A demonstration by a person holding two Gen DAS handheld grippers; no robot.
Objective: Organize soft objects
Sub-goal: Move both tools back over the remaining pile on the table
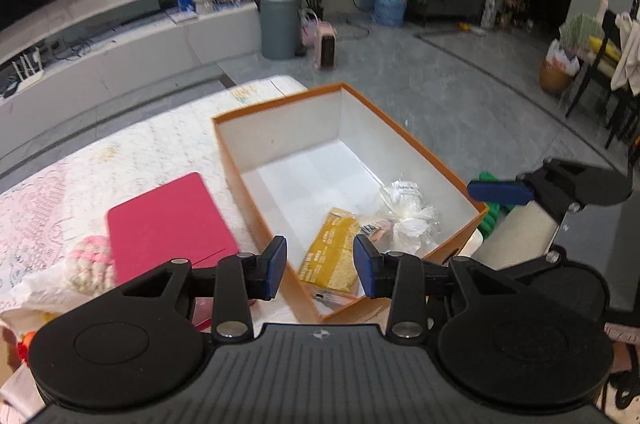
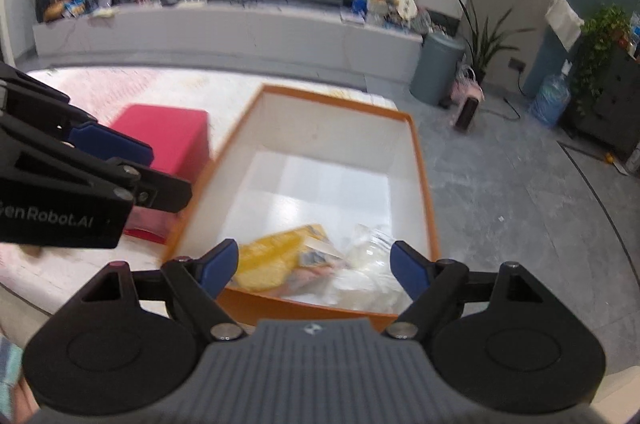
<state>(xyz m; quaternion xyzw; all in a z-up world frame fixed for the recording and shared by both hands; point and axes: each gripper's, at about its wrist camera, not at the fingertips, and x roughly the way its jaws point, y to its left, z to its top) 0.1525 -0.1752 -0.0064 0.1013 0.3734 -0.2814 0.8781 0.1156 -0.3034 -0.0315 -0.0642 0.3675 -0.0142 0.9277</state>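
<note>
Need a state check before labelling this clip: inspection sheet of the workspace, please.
Surface: patterned white cloth on a table.
Job's things: orange box holds a yellow packet and a clear plastic bag; pink knitted toy lies outside.
Clutter: pink folder.
Grippers: left tongs open, empty; right tongs wide open, empty.
Cables: cord on the floor by the pink heater.
Surroundings: grey bin, water jug, plants.

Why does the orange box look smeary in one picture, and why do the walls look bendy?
Right wrist view: motion blur smears the orange box and the yellow packet inside it. Left wrist view: sharper, the packet's print almost readable. Both views: the fisheye lens bends the straight walls and floor lines near the edges.
</note>
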